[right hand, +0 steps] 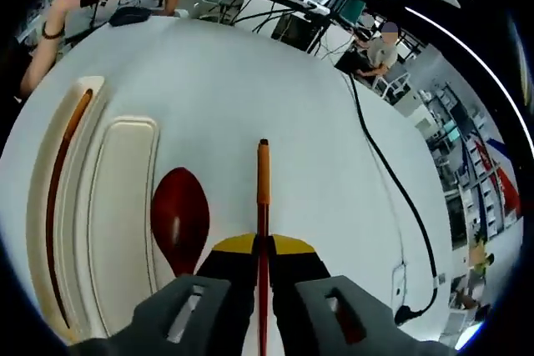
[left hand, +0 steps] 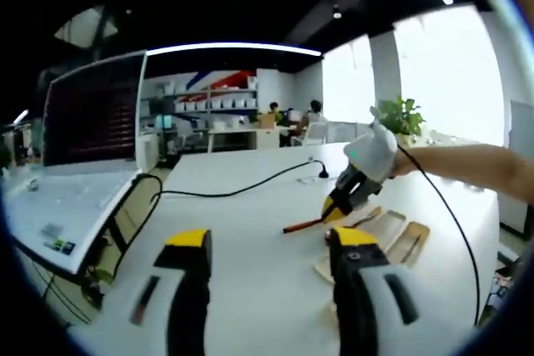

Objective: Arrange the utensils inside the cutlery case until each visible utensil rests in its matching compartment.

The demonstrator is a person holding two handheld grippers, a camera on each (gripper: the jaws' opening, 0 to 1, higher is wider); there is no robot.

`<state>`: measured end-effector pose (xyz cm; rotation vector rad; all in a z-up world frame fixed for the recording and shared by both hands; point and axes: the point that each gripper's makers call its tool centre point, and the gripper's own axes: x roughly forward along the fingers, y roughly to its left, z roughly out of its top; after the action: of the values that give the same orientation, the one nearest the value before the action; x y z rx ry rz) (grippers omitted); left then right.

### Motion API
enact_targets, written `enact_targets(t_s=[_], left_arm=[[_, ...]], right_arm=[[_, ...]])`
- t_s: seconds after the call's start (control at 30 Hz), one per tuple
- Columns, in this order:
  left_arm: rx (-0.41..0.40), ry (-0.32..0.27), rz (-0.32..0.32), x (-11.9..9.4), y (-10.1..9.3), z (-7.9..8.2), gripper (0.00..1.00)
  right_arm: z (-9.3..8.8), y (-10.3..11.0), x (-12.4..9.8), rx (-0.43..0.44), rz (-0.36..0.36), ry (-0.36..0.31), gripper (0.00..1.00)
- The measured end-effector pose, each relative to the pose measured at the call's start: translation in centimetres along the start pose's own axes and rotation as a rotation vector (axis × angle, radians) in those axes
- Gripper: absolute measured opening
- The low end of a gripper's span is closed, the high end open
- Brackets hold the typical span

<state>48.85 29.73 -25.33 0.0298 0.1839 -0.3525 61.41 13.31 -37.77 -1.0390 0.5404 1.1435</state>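
Note:
A pale cutlery case point(right hand: 125, 198) lies on the white table point(right hand: 250, 72). Its narrow far-left slot holds a red and orange chopstick point(right hand: 62, 181). A dark red spoon point(right hand: 179, 218) rests along the case's right side, beside an empty wide compartment. My right gripper point(right hand: 263, 243) is shut on a second chopstick point(right hand: 263, 189), which points forward over the table to the right of the spoon. In the left gripper view, a gloved hand holds the right gripper point(left hand: 346, 198) with that chopstick point(left hand: 300, 226) beside the case point(left hand: 392, 235). My left gripper point(left hand: 271, 243) is open, holding nothing, above the table.
A black cable point(left hand: 225, 192) runs across the table toward a small stand. An open laptop point(left hand: 83, 122) sits at the left edge. A potted plant point(left hand: 399, 114) stands at the far right. People sit at desks in the background.

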Motion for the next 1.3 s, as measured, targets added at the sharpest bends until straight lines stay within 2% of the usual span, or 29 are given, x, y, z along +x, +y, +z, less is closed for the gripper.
enact_targets(t_s=[0.2,0.33,0.43,0.5,0.67,0.8,0.9,1.03,1.13,1.17,1.3], left_arm=[[-0.002,0.008,-0.001,0.2,-0.2,-0.3,0.60],[0.013,-0.005,-0.020,0.2,-0.7,0.1,0.60],[0.026,-0.011,-0.028,0.0,-0.9,0.3,0.60],[0.029,-0.018,-0.015,-0.1,-0.6,0.4,0.58],[0.031,-0.024,-0.007,-0.4,-0.7,0.5,0.58],[0.033,-0.032,-0.004,-0.7,-0.7,0.6,0.58],[0.030,-0.040,0.000,-0.8,-0.5,0.8,0.58],[0.024,-0.036,0.009,-0.9,-0.1,0.6,0.58],[0.031,-0.034,0.008,-1.0,-0.2,0.6,0.58],[0.032,-0.035,0.007,-1.0,-0.2,0.6,0.58],[0.031,-0.039,0.004,-1.1,-0.2,0.7,0.58]], right_arm=[[0.7,-0.5,0.2,0.038,-0.026,-0.034,0.02],[1.4,-1.2,-0.7,0.020,-0.064,-0.068,0.02],[2.1,-2.1,-2.0,0.019,-0.108,-0.083,0.02],[2.2,-2.4,-2.9,0.038,-0.129,-0.060,0.02],[4.1,-2.2,-6.3,0.017,-0.166,-0.067,0.03],[4.9,-1.7,-7.9,0.000,-0.199,-0.045,0.03],[5.5,-0.4,-8.6,-0.035,-0.193,-0.021,0.03],[6.5,1.4,-8.8,-0.028,-0.166,-0.022,0.03],[6.4,3.0,-8.5,-0.050,-0.131,-0.001,0.03],[6.3,4.0,-8.3,-0.066,-0.100,0.007,0.03],[5.9,5.9,-8.1,-0.063,-0.059,0.033,0.03]])
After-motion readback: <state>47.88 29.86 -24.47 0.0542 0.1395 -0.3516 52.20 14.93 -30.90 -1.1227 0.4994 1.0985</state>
